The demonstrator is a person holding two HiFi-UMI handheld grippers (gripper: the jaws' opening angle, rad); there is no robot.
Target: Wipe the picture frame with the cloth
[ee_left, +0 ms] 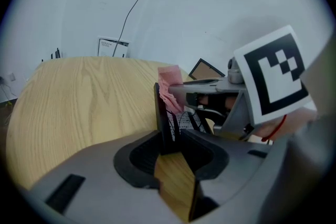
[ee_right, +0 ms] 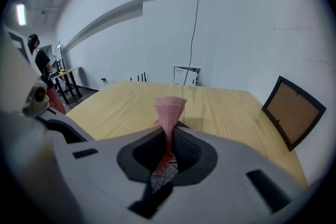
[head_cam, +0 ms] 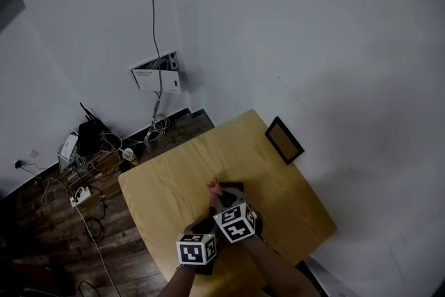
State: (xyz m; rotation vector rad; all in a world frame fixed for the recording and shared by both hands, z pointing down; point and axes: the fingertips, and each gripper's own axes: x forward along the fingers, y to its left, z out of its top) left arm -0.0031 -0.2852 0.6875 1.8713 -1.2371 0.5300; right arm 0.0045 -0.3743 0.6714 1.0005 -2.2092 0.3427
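Obs: left gripper is clenched on the picture frame and holds it on edge above the table, toward the table's near side. The right gripper pinches the pink cloth. A fold stands up past its jaws at the frame's top edge; I cannot tell if they touch.

Step in hand, by my judgement: getting the cloth onto the frame's face. To do it well:
- keep the left grip firm and still
- lay the loose fold flat on the patterned face
- stroke lightly along it so the frame does not twist out

The table is pale wood. A second frame leans on the white wall at the table's far right edge. Cables lie on the dark floor left of the table.
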